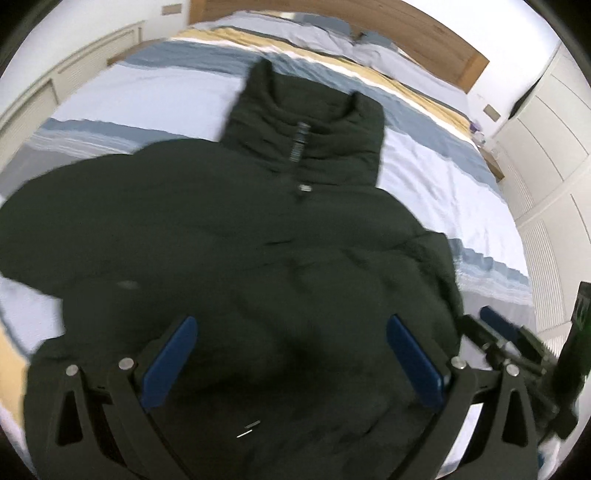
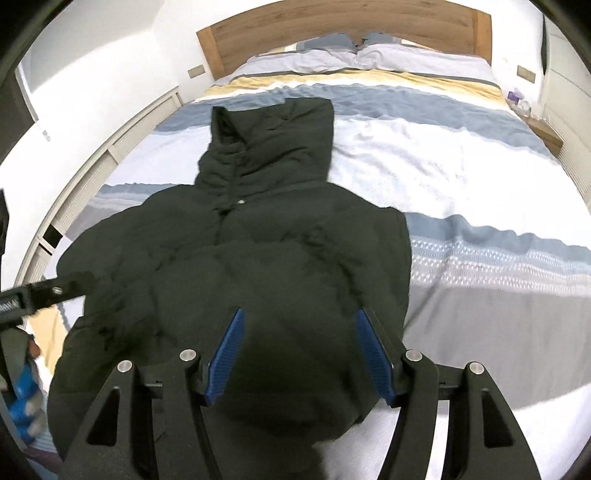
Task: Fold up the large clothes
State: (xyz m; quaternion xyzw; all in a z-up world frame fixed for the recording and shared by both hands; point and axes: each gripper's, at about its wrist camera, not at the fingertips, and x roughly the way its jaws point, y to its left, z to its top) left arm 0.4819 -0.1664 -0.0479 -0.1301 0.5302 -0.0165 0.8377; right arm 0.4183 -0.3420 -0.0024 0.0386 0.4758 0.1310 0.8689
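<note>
On the striped bed [image 2: 461,177] lies the dark puffer jacket [image 2: 258,258], hood toward the headboard. Left tool [image 1: 291,354] and right tool [image 2: 299,350] hover spread above its hem, gripping nothing. Best pinch both hem corners deep; padding slips.

Matt puffy dark cloth jacket [image 2: 258,258], wood-grain headboard [image 2: 332,22], crinkled cotton duvet [image 2: 443,155]

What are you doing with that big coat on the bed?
A person is folding a dark puffy coat that lies spread out on the striped bed, hood pointing toward the pillows. They hold a claw in each hand. The left claw and the right claw both hang open over the coat's lower part, gripping nothing yet. The coat isn't folded yet.
</note>
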